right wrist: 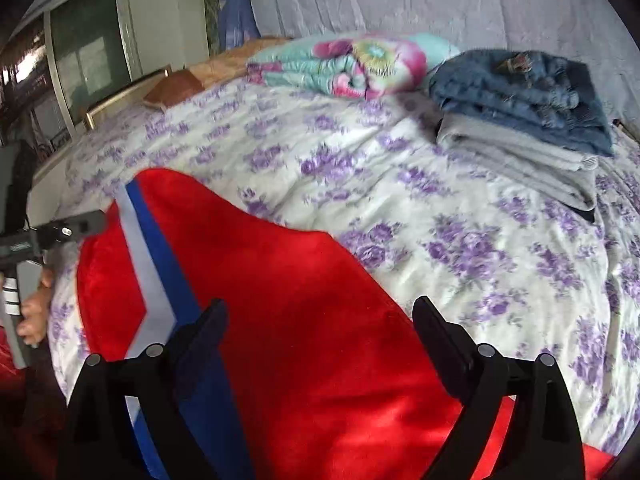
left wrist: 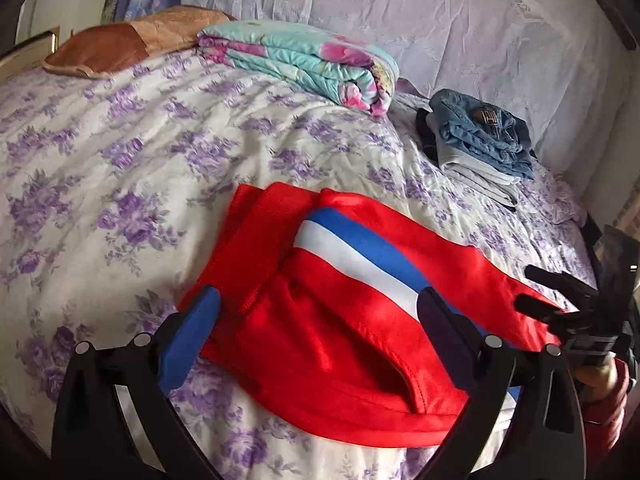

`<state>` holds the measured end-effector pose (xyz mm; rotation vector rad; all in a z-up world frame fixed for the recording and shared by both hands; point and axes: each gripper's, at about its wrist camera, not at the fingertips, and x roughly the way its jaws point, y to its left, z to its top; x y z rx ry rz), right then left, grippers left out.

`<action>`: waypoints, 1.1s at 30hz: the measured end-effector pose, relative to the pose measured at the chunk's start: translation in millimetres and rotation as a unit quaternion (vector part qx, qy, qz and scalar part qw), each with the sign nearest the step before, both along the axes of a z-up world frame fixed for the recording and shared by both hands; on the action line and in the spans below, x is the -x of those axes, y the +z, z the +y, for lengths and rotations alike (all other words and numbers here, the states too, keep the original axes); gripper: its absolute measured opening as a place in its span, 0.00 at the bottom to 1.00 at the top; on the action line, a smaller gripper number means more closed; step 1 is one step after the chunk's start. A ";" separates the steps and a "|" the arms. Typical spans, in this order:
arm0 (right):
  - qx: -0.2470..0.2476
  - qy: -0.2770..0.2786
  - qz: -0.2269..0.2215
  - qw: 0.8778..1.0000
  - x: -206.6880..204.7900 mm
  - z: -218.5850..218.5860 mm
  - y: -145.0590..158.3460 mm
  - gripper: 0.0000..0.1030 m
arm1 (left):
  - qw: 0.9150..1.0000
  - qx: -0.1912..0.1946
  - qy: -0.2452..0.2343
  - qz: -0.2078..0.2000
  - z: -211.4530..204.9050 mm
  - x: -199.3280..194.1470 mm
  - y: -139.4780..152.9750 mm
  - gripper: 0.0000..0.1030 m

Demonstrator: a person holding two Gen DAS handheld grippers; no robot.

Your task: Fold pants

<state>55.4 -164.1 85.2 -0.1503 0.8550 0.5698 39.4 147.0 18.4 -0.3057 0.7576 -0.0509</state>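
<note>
A bed [left wrist: 120, 152] with a purple-flowered sheet fills both views. We see the red pants [left wrist: 340, 320] folded near us, laid flat so the fold holds. Left gripper [left wrist: 320, 312] and right gripper [right wrist: 320, 320] hover over them, jaws wide, gripping nothing. No containers; folded jeans [left wrist: 480, 136] are stacked far right.
</note>
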 end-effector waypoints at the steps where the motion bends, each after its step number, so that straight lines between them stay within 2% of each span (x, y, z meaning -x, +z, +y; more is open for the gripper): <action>1: -0.008 -0.008 -0.004 1.000 12.4 -9.5 4.7 0.95 | 1.000 -0.005 0.004 -0.008 -3.0 6.1 5.6 0.93; 3: -0.006 -0.030 -0.011 0.999 37.5 -28.1 9.4 0.97 | 0.999 0.022 -0.011 -0.038 -6.1 20.7 17.1 0.93; 4: -0.002 -0.035 -0.010 0.999 49.6 -37.0 6.8 0.97 | 0.996 0.052 -0.039 -0.062 -10.4 30.3 24.4 0.93; 6: 0.008 -0.047 0.024 0.999 57.8 -54.6 -12.4 0.97 | 0.991 0.063 -0.085 -0.078 -24.8 36.2 30.9 0.95; 7: 0.010 -0.057 0.059 0.997 52.8 -63.0 -27.5 0.97 | 0.992 0.036 -0.100 -0.066 -39.7 32.5 28.6 0.95; 8: -0.006 -0.061 0.070 0.996 53.7 -70.8 -33.0 0.97 | 0.993 0.001 -0.108 -0.045 -53.6 24.4 20.6 0.95; 10: -0.050 -0.097 0.065 0.992 61.8 -91.3 -15.5 0.97 | 0.992 -0.056 -0.112 0.007 -73.7 1.1 -11.0 0.95; 11: -0.073 -0.121 0.065 0.988 68.6 -104.5 -5.3 0.96 | 0.991 -0.095 -0.098 -0.006 -80.5 -1.5 -20.8 0.95; 13: -0.151 -0.143 0.052 0.977 93.2 -140.2 11.5 0.96 | 0.986 -0.130 -0.097 -0.027 -92.4 11.2 -13.0 0.95; 15: -0.199 -0.196 0.038 0.960 121.6 -183.4 17.0 0.96 | 0.985 -0.136 -0.100 -0.038 -93.2 19.3 -16.6 0.95; 17: -0.222 -0.266 0.037 0.937 148.9 -226.4 11.3 0.97 | 0.986 -0.130 -0.096 -0.048 -91.0 26.2 -15.9 0.95; 20: -0.246 -0.338 0.069 0.906 171.4 -276.8 -5.7 0.96 | 0.986 -0.128 -0.091 -0.048 -90.8 20.2 -18.5 0.95; 21: -0.261 -0.346 0.074 0.898 175.8 -287.9 -8.1 0.96 | 0.986 -0.131 -0.088 -0.048 -91.9 20.6 -19.1 0.95; 22: -0.277 -0.341 0.077 0.895 178.4 -295.7 -8.6 0.96 | 0.986 -0.137 -0.085 -0.048 -94.0 19.9 -21.3 0.95; 24: -0.273 -0.345 0.085 0.894 168.0 -305.2 -10.6 0.96 | 0.985 -0.145 -0.081 -0.051 -95.2 18.4 -24.0 0.95; 29: -0.264 -0.366 0.089 0.888 113.7 -320.0 -26.3 0.94 | 0.987 -0.129 -0.081 -0.059 -90.5 21.7 -23.9 0.95; 30: -0.258 -0.373 0.085 0.887 107.3 -321.3 -28.0 0.85 | 0.987 -0.126 -0.081 -0.060 -89.7 22.0 -23.7 0.95; 31: -0.256 -0.382 0.080 0.884 103.6 -325.0 -32.4 0.69 | 0.987 -0.124 -0.082 -0.061 -88.9 22.4 -23.5 0.95; 32: -0.256 -0.392 0.074 0.880 100.3 -328.7 -37.9 0.43 | 0.987 -0.122 -0.082 -0.062 -88.7 22.7 -23.5 0.95; 33: -0.269 -0.394 0.072 0.876 98.6 -332.6 -44.8 0.36 | 0.987 -0.121 -0.081 -0.063 -88.4 23.2 -23.8 0.95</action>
